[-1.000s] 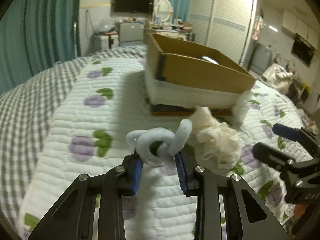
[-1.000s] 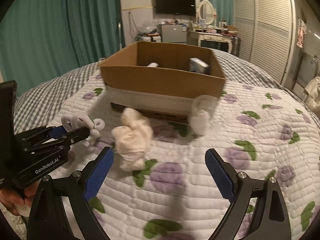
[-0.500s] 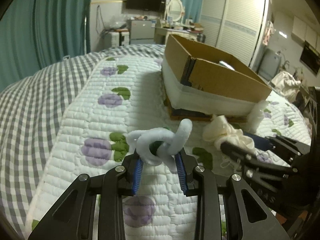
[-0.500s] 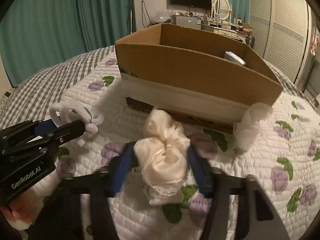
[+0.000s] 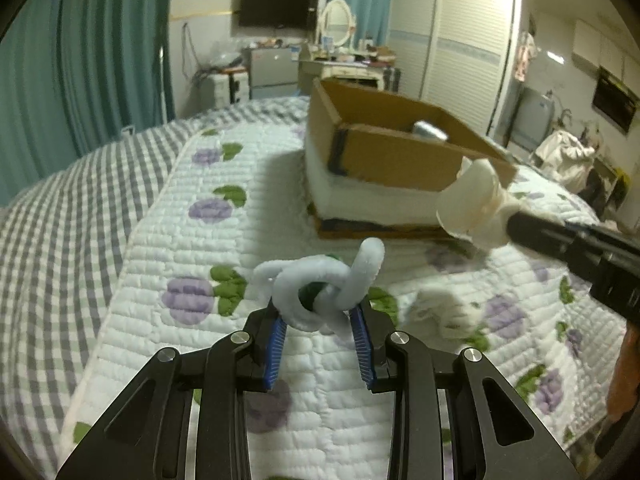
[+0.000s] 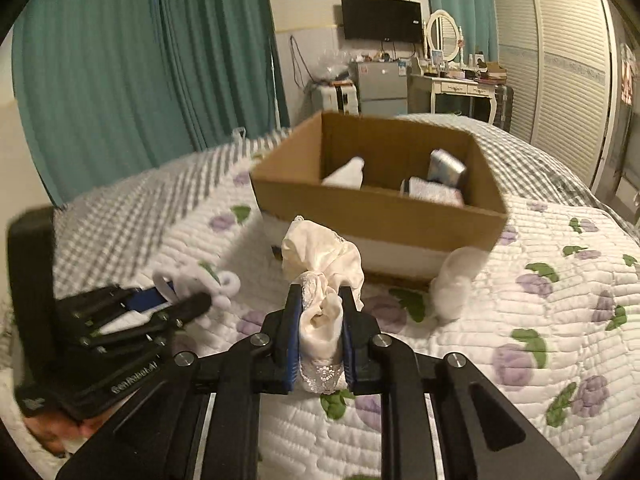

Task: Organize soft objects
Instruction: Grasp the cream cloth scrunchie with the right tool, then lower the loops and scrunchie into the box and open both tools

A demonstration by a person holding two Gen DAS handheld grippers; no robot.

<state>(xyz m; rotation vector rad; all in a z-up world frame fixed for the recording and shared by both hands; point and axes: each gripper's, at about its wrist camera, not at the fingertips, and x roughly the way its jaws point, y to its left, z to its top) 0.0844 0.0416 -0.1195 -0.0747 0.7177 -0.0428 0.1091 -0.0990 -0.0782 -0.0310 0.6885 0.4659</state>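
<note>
Left gripper (image 5: 318,322): level above the quilt (image 5: 168,240), jaws clamped on one knotted white chenille loop (image 5: 320,286), held clear of the bedding. Right gripper (image 6: 320,322): raised, jaws clamped on one cream lace cloth bundle (image 6: 322,264). One white roll (image 6: 456,280) touches the box front. One cardboard box (image 6: 376,212) beyond, three items inside.

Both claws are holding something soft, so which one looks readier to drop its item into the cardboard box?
Probably the right claw: its cream cloth bundle is lifted just in front of the cardboard box, while the left claw holds its white fuzzy loop farther back.
</note>
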